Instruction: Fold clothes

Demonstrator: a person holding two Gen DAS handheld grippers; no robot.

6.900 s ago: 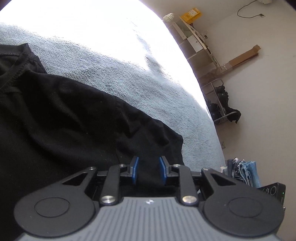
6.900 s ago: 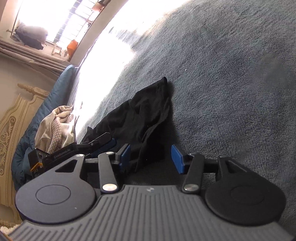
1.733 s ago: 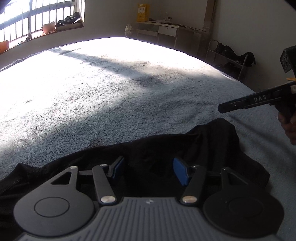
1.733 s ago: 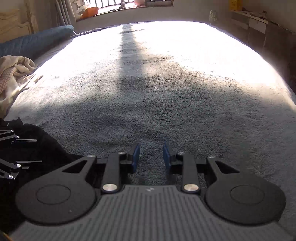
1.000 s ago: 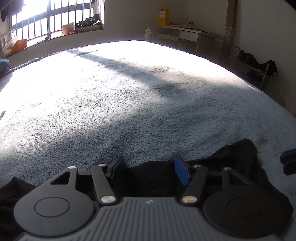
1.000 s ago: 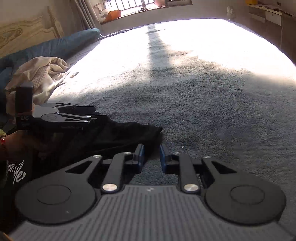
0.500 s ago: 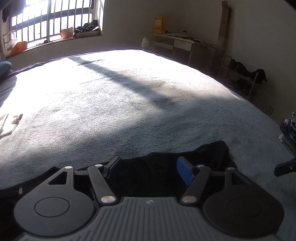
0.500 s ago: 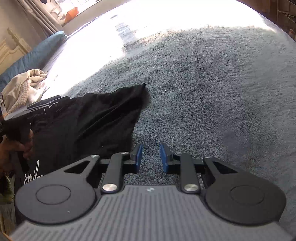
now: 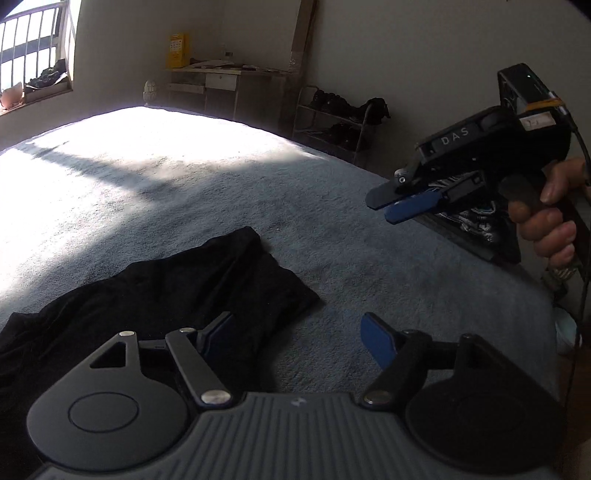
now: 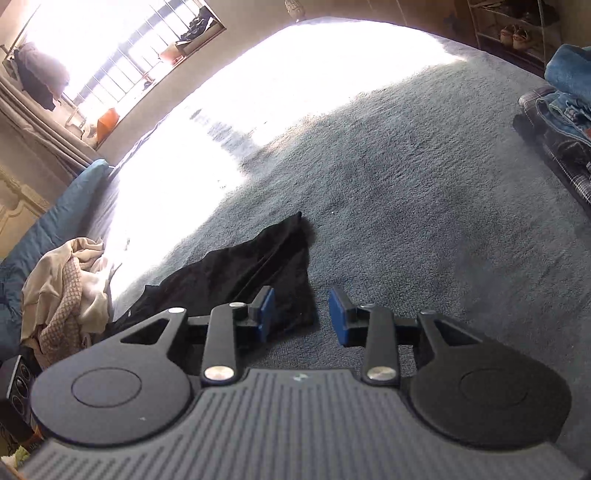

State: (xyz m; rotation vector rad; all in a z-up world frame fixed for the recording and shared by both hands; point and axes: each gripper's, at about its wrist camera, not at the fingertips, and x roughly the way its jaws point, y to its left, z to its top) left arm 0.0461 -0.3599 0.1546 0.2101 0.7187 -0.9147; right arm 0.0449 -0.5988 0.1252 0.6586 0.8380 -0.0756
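Now that both tools have lifted, black garment [image 9: 177, 295] lies released.

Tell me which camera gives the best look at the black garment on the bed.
The right wrist view: the black garment lies there nearly unobstructed, its pointed corner and near edge clear against the grey bed cover. In the left wrist view the garment fills more of the frame but is dark, and partly hidden behind the left gripper.

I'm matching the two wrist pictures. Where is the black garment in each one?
Left wrist view: black garment lies lower left on the grey bed cover, reaching behind the left finger.
Right wrist view: black garment sits left of centre, above the left finger.
Shared landmark: the shoe rack.
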